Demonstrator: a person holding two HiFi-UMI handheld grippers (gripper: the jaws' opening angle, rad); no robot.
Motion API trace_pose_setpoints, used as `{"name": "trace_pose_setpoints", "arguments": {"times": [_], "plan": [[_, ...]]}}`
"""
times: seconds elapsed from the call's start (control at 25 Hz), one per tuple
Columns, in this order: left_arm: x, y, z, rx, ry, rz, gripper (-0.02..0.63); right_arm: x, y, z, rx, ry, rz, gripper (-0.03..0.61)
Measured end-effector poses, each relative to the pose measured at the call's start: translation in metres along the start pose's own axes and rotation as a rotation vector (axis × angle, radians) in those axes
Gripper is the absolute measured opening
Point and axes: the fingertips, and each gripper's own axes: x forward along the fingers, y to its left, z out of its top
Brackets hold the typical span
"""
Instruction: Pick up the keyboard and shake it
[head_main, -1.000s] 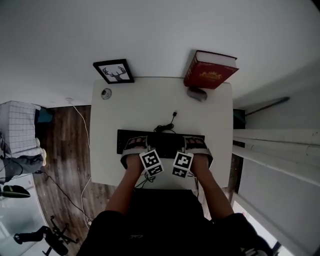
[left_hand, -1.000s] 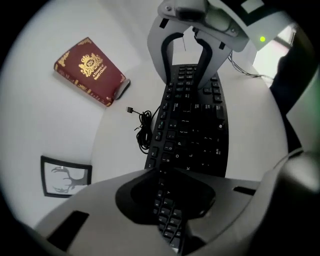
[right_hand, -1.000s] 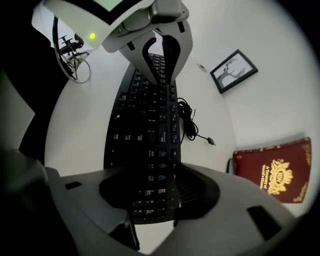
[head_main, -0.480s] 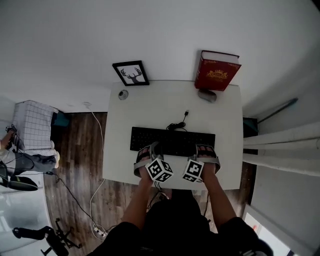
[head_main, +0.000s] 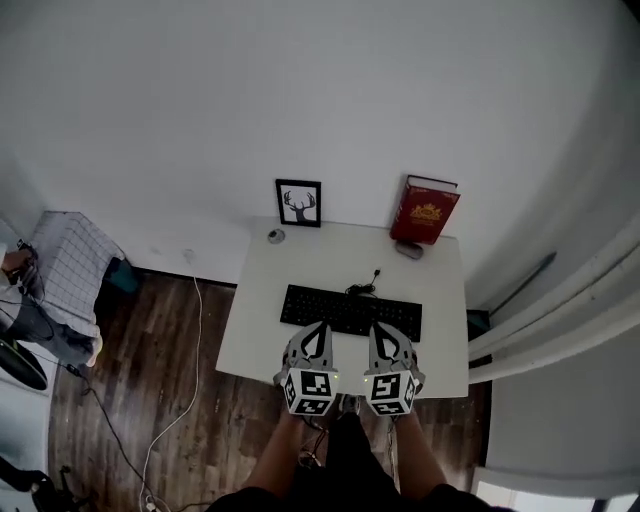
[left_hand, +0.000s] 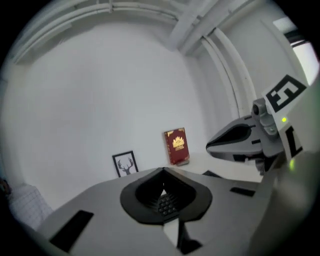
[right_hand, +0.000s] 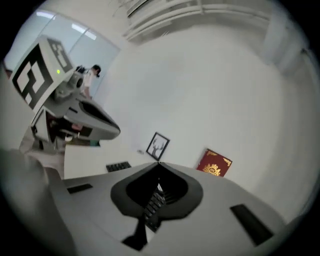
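Keyboard (head_main: 350, 312) lies across the middle of the white tabletop (head_main: 300, 262), seemingly flat on it. Left claw (head_main: 318, 328) and right claw (head_main: 385, 329) sit side by side at its lower edge in the frame, both clenched tight on nothing.

Grey grippers (head_main: 318, 332) (head_main: 386, 333) (black-white marker cubes (head_main: 309, 391) (head_main: 389, 392))

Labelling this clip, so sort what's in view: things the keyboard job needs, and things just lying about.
Job: keyboard; left gripper and right gripper, both shut, empty.
Lying about: red book, framed deer picture, small round object, all at the back of the desk.
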Motion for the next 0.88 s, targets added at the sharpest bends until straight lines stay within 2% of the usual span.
{"name": "trace_pose_setpoints", "arguments": {"times": [0.12, 0.16, 0.24, 0.32, 0.4, 0.52, 0.68, 0.88], "plan": [[-0.038, -0.003, 0.054, -0.108, -0.167, -0.036, 0.003, -0.042, -0.005, 0.054, 0.233, -0.185, -0.011, 0.021], [-0.049, -0.005, 0.068, -0.145, -0.218, -0.042, 0.003, -0.055, -0.007, 0.066, 0.276, -0.225, -0.014, 0.021], [-0.066, -0.012, 0.088, -0.191, -0.284, -0.051, 0.003, -0.076, -0.009, 0.083, 0.253, -0.267, -0.047, 0.021], [-0.076, -0.021, 0.096, -0.196, -0.286, -0.069, 0.003, -0.095, -0.011, 0.095, 0.177, -0.295, -0.096, 0.021], [-0.088, -0.029, 0.094, -0.2, -0.279, -0.078, 0.003, -0.114, -0.01, 0.1, 0.18, -0.315, -0.124, 0.021], [-0.11, -0.035, 0.085, -0.22, -0.282, -0.082, 0.003, -0.137, -0.002, 0.093, 0.232, -0.295, -0.117, 0.021], [-0.132, -0.047, 0.074, -0.227, -0.268, -0.097, 0.003, -0.148, 0.008, 0.08, 0.196, -0.247, -0.107, 0.021], [-0.134, -0.052, 0.069, -0.244, -0.23, -0.111, 0.003, -0.137, 0.01, 0.097, 0.216, -0.265, -0.07, 0.021]]}}
